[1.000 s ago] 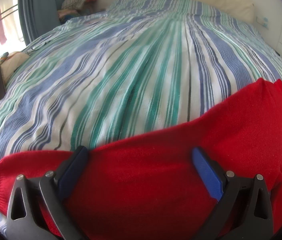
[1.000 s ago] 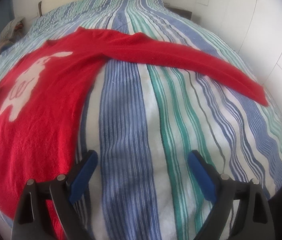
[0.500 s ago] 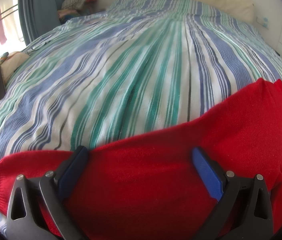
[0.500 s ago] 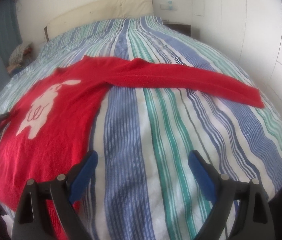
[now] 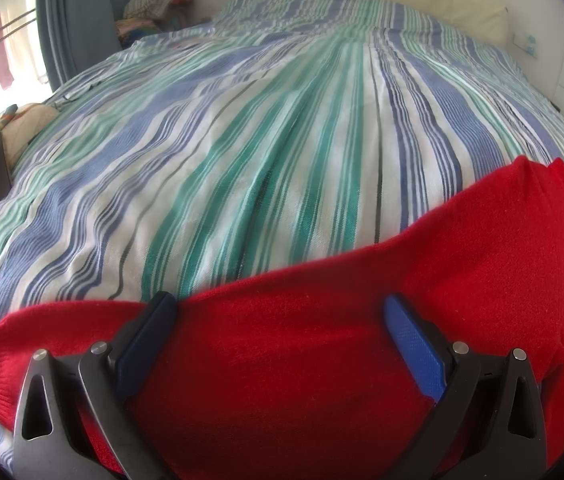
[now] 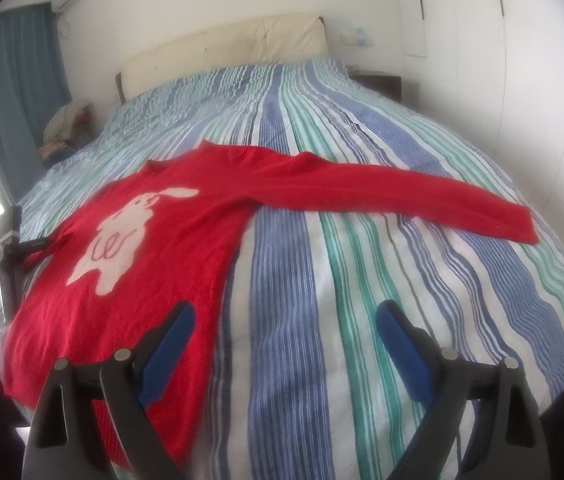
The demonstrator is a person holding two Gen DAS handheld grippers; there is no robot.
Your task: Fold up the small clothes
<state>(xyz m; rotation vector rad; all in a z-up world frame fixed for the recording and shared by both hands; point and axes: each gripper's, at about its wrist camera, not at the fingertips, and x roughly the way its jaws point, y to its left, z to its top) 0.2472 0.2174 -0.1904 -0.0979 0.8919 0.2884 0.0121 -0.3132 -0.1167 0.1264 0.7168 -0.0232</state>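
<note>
A red sweater (image 6: pixel 170 248) with a white rabbit print (image 6: pixel 122 232) lies flat, face up, on the striped bed. Its right sleeve (image 6: pixel 401 196) stretches out across the cover toward the right. In the left wrist view its left sleeve (image 5: pixel 282 344) lies across the bottom, cuff at the far left. My left gripper (image 5: pixel 278 332) is open, low over that sleeve, its fingers either side of it. My right gripper (image 6: pixel 285 340) is open and empty, held above the cover beside the sweater's lower right edge.
The striped bedcover (image 6: pixel 361 280) fills both views. A cream headboard (image 6: pixel 234 44) stands at the far end, white wardrobe doors (image 6: pixel 521 80) on the right, blue curtains (image 5: pixel 82 12) and piled clothes (image 5: pixel 154 0) on the left. The left gripper's handle (image 6: pixel 10 248) shows at the left edge.
My right gripper has risen and pulled back, so the whole sweater and the room come into view. My left gripper has stayed still over the sleeve.
</note>
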